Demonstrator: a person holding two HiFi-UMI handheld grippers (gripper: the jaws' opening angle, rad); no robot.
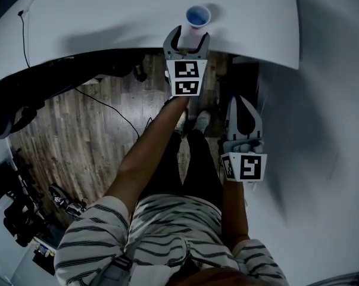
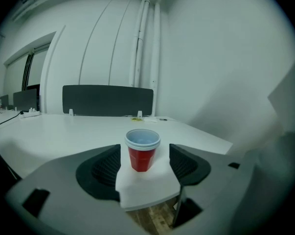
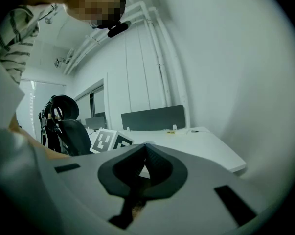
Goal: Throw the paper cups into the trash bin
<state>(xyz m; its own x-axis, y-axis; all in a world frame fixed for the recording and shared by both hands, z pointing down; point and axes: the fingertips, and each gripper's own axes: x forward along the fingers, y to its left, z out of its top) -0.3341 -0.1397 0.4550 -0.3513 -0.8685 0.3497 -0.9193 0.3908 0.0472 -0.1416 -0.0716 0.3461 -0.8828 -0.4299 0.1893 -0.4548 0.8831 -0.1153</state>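
Head view: the left gripper [image 1: 187, 37] is held spread wide at the table [image 1: 108, 16] edge, the red paper cup [image 1: 197, 15] is stood upright just past its tips at 1 o'clock, and the right gripper [image 1: 241, 102] is seen at 4 o'clock. Left gripper view: the cup is framed between the jaws, untouched; right gripper view: jaws are pressed together, empty.

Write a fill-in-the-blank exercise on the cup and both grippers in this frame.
The paper cup on the white table is ___ outside.
It stands ___, mouth up.
The left gripper has its jaws ___, not touching the cup.
The right gripper has its jaws ___, with nothing between them.
Missing words: red; upright; open; shut.
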